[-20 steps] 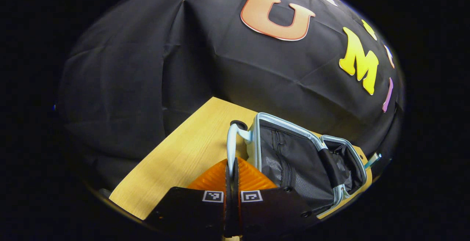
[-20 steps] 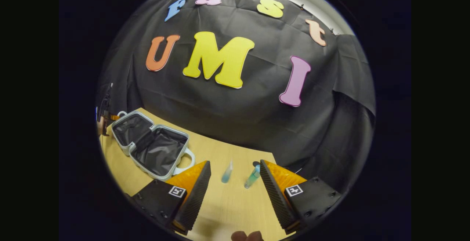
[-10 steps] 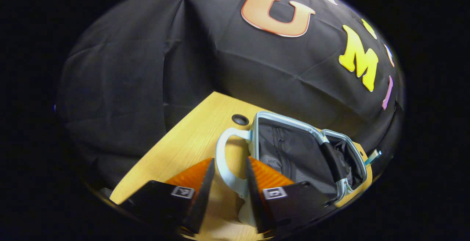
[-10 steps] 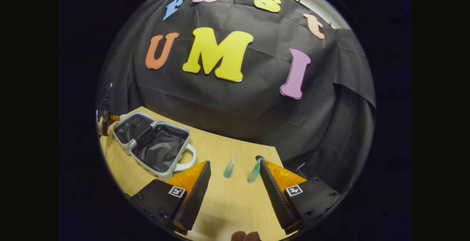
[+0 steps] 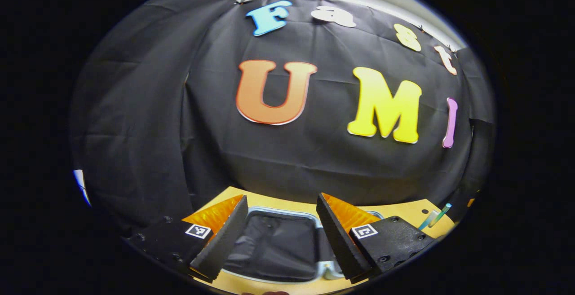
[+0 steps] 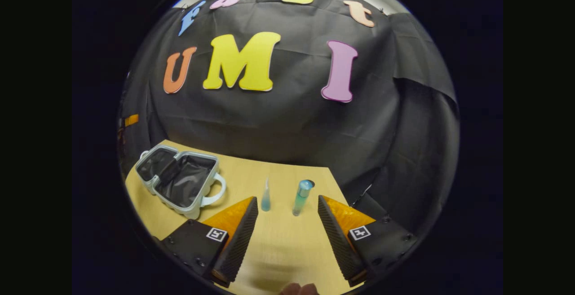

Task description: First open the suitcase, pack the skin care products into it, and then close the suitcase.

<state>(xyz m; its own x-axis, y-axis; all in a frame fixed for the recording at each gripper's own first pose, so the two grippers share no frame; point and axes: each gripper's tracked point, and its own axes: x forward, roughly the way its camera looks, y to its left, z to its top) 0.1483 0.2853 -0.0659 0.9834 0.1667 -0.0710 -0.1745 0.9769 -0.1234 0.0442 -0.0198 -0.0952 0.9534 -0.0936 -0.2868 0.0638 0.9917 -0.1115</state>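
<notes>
The suitcase (image 6: 179, 180) lies open on the wooden table (image 6: 278, 250), a small pale hard-shell case with both halves spread flat and their dark fabric lining facing up. In the right gripper view it sits toward the table's left side, its long axis running from the far left corner down toward the near middle, with the looped carry handle (image 6: 214, 191) sticking out of the nearer half toward the bottles.

Two skin care products stand upright on the table, well apart from the case. The thin dropper bottle (image 6: 265, 198) has bluish liquid and a pointed tip aimed straight up. Just to its right stands the taller tube bottle (image 6: 301, 197), teal at the base with a rounded cap on top. No label or writing on either is legible from here.

The right gripper (image 6: 287, 227) hovers low over the table with its fingers spread wide, gripping nothing; the two bottles stand beyond the gap between them.

The left gripper (image 5: 280, 232) is spread wide too, empty, hanging above the suitcase (image 5: 274, 245), whose lined interior shows between its fingers. At the far right edge of that view, the two bottles (image 5: 435, 216) appear small.
</notes>
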